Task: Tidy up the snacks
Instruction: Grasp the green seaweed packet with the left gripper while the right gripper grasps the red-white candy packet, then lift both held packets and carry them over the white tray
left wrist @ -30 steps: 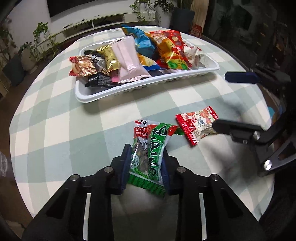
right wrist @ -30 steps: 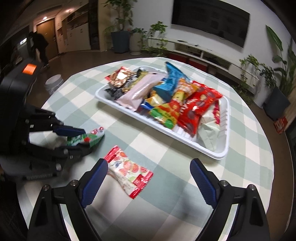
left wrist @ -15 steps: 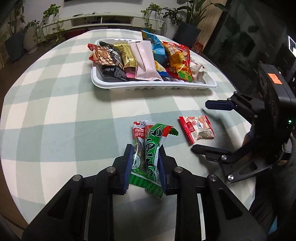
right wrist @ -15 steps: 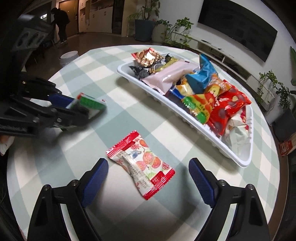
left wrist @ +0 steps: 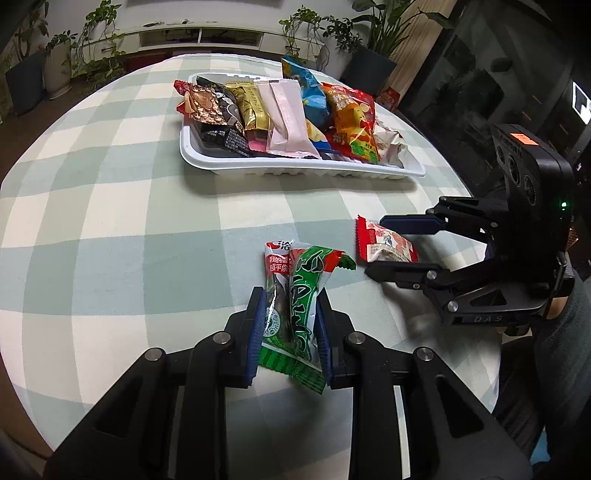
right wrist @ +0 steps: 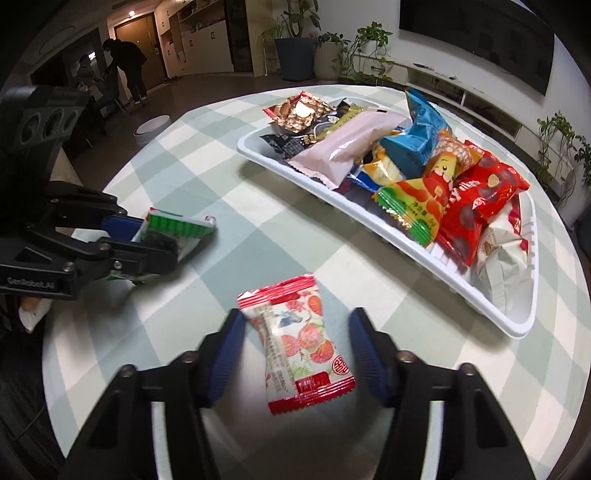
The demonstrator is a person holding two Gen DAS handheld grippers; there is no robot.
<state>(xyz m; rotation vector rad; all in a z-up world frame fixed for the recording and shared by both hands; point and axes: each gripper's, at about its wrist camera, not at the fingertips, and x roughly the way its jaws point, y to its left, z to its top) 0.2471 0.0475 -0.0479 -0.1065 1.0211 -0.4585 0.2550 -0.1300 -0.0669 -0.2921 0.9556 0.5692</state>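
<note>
My left gripper [left wrist: 290,332] is shut on two green snack packets [left wrist: 295,295], held just above the checked tablecloth; they also show in the right wrist view [right wrist: 173,232]. My right gripper [right wrist: 295,350] is open, its jaws on either side of a red-and-white strawberry snack packet [right wrist: 299,343] lying on the cloth, with a gap on both sides. That packet also shows in the left wrist view [left wrist: 384,242] between the right gripper's fingers [left wrist: 410,223]. A white tray [left wrist: 295,168] [right wrist: 480,299] full of several snack packets stands farther back.
The round table with a green-and-white checked cloth [left wrist: 110,221] drops off at its edges close by. Potted plants [left wrist: 55,62] and a low TV cabinet [left wrist: 199,35] stand beyond the table. A person [right wrist: 127,62] stands far off by a door.
My right gripper moved in around the strawberry packet and its jaws narrowed. My left gripper kept its hold on the green packets and shifted slightly.
</note>
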